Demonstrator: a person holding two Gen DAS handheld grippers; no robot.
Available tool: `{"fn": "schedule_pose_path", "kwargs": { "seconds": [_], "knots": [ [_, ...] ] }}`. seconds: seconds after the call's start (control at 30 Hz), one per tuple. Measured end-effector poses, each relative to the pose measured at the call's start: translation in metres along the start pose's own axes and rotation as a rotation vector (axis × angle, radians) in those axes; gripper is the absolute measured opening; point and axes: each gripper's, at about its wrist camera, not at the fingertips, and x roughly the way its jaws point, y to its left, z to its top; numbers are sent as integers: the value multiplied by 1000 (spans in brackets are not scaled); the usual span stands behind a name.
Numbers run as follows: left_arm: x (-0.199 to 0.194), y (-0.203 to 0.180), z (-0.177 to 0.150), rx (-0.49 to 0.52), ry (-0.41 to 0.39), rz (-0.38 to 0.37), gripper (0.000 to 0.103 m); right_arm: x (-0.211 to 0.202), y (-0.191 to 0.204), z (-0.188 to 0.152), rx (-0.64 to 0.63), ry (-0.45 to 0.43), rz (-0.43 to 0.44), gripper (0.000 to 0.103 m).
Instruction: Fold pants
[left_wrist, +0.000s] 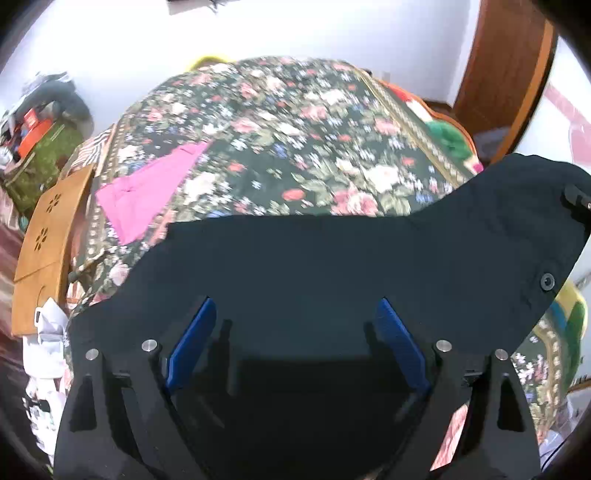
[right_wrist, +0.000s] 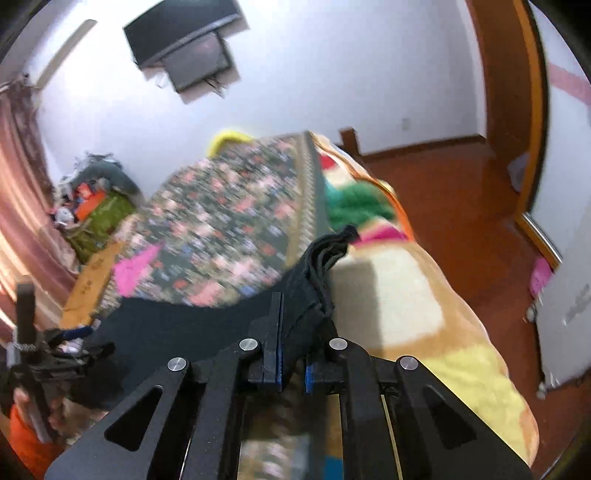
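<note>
Left wrist view: nearest the lens, left tool (left_wrist: 295, 314) spread wide, blue pads (left_wrist: 192, 343) well apart, gripping nothing, poised over dark cloth. Beneath and ahead, black pants (left_wrist: 332, 258) lying flat across the near part of the bed, spanning almost the full width of the view, with a round button (left_wrist: 547, 281) near the right edge. Beyond them, floral bedspread (left_wrist: 280, 129), blurred. On its left side, pink garment (left_wrist: 147, 195) lying apart from the pants. Further left, off the bed's edge, wooden panel (left_wrist: 51, 236) with flower cutouts. Upper right, brown door frame (left_wrist: 506, 77).

Right wrist view: nearest the lens, right tool (right_wrist: 291, 325) closed tight on a bunched end of the pants (right_wrist: 310, 295), folds of fabric sticking up and forward past the fingertips. Rest of the dark cloth trailing left and down over the bed toward the other tool (right_wrist: 40, 354), seen at the left edge. To the right, plush multicoloured blanket (right_wrist: 406, 317) draped over the bed's side. On the white wall above, dark screen (right_wrist: 188, 44). Reddish floor (right_wrist: 461, 206) at right.
</note>
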Motion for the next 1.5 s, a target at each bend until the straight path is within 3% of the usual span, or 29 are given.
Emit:
{"fn": "schedule_pose_path", "kwargs": {
  "seconds": [0.2,0.4,0.6,0.8,0.97,1.1,1.2,1.37,1.5],
  "knots": [
    [-33,32,-6,-51,-70,31,90,7,55,27,-64,-44,119,7],
    [-59,61,-21,-86,-107,71,90,31,114,40,-149,-21,215,7],
    [-77,89,-37,-156,-126,87,90,69,172,22,-236,84,305,7],
    [-84,104,-51,-199,-116,90,90,115,214,-34,-340,279,354,7],
    [-86,106,-61,-209,-104,92,90,136,226,-80,-411,417,368,7],
    [-87,103,-63,-203,-100,98,90,131,233,-101,-479,449,350,11],
    [-86,102,-63,-204,-99,97,91,125,234,-103,-505,448,342,15],
    [-90,96,-61,-203,-103,93,90,111,233,-104,-522,477,384,34],
    [-93,89,-54,-188,-110,98,90,94,226,-99,-535,454,396,38]
  ]
}}
